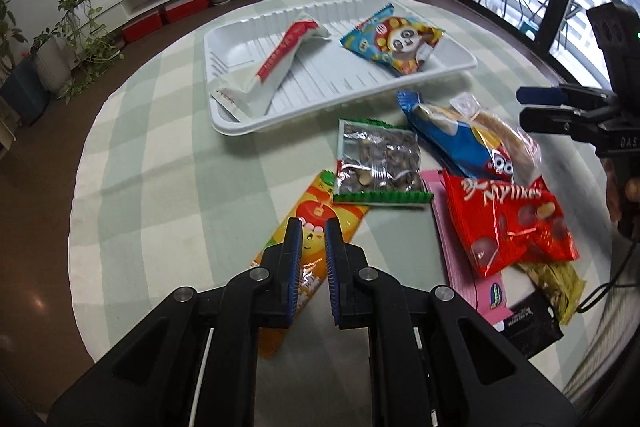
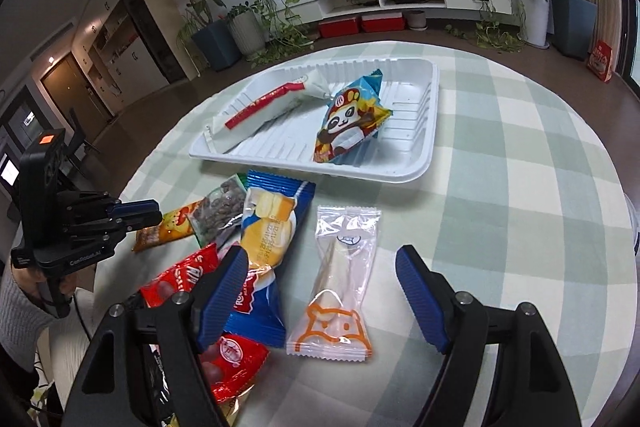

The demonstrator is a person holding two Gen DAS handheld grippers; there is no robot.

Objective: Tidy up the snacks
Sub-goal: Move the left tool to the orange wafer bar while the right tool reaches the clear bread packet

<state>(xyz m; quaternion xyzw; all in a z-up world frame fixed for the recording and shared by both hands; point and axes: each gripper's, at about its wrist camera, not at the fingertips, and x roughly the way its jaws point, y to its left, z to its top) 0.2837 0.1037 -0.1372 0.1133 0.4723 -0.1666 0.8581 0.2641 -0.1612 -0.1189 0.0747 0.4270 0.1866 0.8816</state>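
In the lower middle of the right wrist view we hold the right tongs (image 2: 320, 297) wide apart and empty, straddling a clear hamster-print packet (image 2: 340, 283) lying flat between the pads, untouched; we judge it the next pick. In the lower middle of the left wrist view the left tongs (image 1: 313, 247) are closed on nothing, hovering above an orange packet (image 1: 316, 223), probably waiting their turn. Just beyond, loose snacks overlap at centre right on the surface (image 1: 160, 155): a seed bag (image 1: 378, 163), a blue bread packet (image 1: 468, 143), a red chocolate bag (image 1: 516, 223). Farther up, the white tray (image 1: 224, 43) already holds a red-and-white packet (image 1: 280, 63) and a panda packet (image 1: 400, 45), which suggests sorted items collect there.
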